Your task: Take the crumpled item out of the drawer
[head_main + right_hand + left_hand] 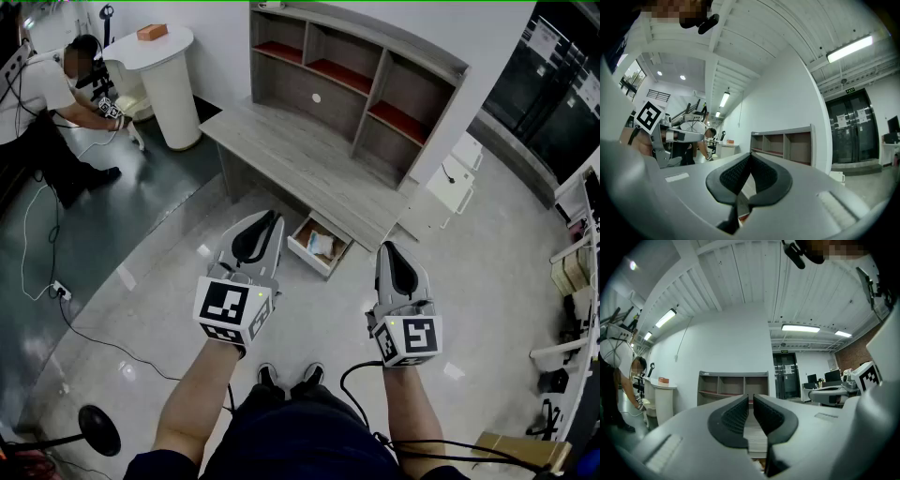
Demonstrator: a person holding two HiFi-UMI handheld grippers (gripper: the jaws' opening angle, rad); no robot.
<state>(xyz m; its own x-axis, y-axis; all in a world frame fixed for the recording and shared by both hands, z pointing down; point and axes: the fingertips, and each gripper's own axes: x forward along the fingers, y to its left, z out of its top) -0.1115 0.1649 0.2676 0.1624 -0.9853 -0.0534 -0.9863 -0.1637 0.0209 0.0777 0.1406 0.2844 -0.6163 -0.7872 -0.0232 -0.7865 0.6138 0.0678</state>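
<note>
In the head view an open drawer [302,251] sticks out low under the grey desk [309,164]. A pale, crumpled item [322,245] lies inside it. Both grippers are held level, well above the floor and short of the drawer. My left gripper [270,219] is just left of the drawer; its jaws [751,398] stand a narrow gap apart with nothing between them. Off to the drawer's right, my right gripper [389,249] is empty, and its jaw tips [750,154] meet.
A shelf hutch [356,70] stands on the desk. A white round pedestal table [169,75] and a crouching person [47,103] are at the far left. Cables [56,291] and a black stand base [98,427] lie on the floor. A white low unit [450,183] sits right of the desk.
</note>
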